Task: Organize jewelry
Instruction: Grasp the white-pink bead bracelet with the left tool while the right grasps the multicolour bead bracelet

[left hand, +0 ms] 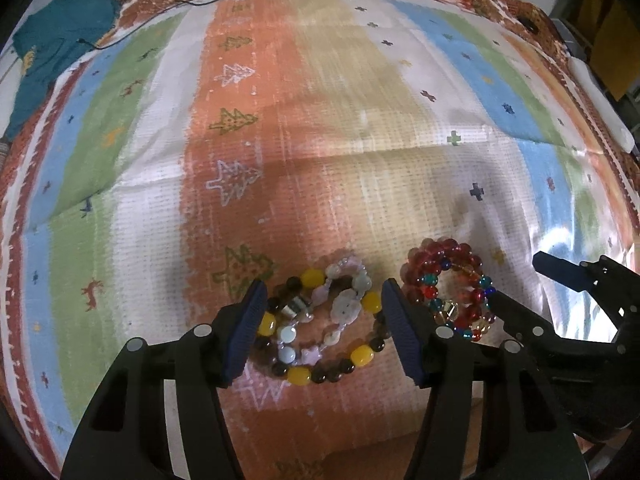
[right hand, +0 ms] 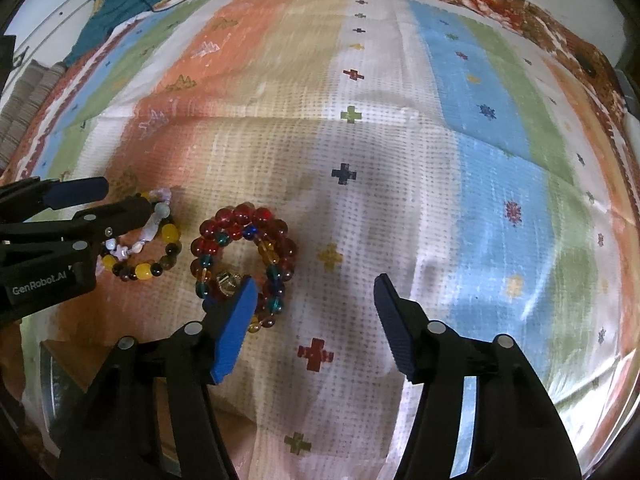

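2 bracelet piles: yellow-beaded bracelets lie between the released left gripper; red bracelets sit left of the released right gripper.

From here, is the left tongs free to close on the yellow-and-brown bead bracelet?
Probably yes. The left tongs are open and straddle the yellow-and-brown bracelet, nothing between. The pale bracelet tangled inside would likely come along.

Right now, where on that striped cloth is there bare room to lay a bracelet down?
The striped cloth is bare right of the red glass-bead bracelets and beyond them. It is crowded at the near left, where the yellow-and-brown bead bracelets lie beside them between both grippers' fingers.
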A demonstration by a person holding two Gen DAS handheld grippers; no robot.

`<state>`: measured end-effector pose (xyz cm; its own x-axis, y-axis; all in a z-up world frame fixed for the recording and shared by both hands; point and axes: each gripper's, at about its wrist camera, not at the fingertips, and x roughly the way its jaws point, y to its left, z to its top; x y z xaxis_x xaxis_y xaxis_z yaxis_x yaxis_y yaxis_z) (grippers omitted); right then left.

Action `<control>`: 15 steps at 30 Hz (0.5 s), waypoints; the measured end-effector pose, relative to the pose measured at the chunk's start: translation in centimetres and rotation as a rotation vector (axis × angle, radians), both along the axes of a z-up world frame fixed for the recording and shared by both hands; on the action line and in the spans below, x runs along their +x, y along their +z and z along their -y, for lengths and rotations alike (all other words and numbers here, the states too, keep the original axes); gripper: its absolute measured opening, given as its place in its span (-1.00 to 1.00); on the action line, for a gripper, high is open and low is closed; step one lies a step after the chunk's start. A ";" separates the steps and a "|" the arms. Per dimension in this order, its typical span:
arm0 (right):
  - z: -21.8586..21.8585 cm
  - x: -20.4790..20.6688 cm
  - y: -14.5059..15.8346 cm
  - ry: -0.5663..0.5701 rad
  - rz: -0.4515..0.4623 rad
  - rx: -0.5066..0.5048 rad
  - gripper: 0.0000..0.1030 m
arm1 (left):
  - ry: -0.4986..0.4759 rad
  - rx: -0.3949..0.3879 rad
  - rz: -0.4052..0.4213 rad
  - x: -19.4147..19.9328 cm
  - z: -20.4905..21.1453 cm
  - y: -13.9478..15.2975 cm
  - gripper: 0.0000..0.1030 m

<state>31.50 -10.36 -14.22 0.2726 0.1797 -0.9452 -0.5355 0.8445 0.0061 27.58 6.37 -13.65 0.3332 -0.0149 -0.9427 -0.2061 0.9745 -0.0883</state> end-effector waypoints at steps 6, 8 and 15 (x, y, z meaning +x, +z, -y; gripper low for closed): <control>-0.4 0.2 -0.9 0.016 -0.019 -0.011 -0.04 | -0.020 -0.016 -0.020 1.0 0.2 -0.9 0.06; -0.5 0.3 -1.0 0.023 -0.020 -0.006 -0.10 | -0.031 -0.023 -0.030 1.2 0.5 -1.2 -0.07; -1.1 0.3 -1.1 0.045 -0.039 0.020 -0.62 | -0.059 0.027 -0.038 1.7 1.2 -1.9 -0.51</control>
<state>31.80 -9.28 -15.28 0.2272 0.2103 -0.9509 -0.5719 0.8191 0.0445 29.27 5.14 -15.54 0.2966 -0.0080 -0.9550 -0.1515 0.9869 -0.0553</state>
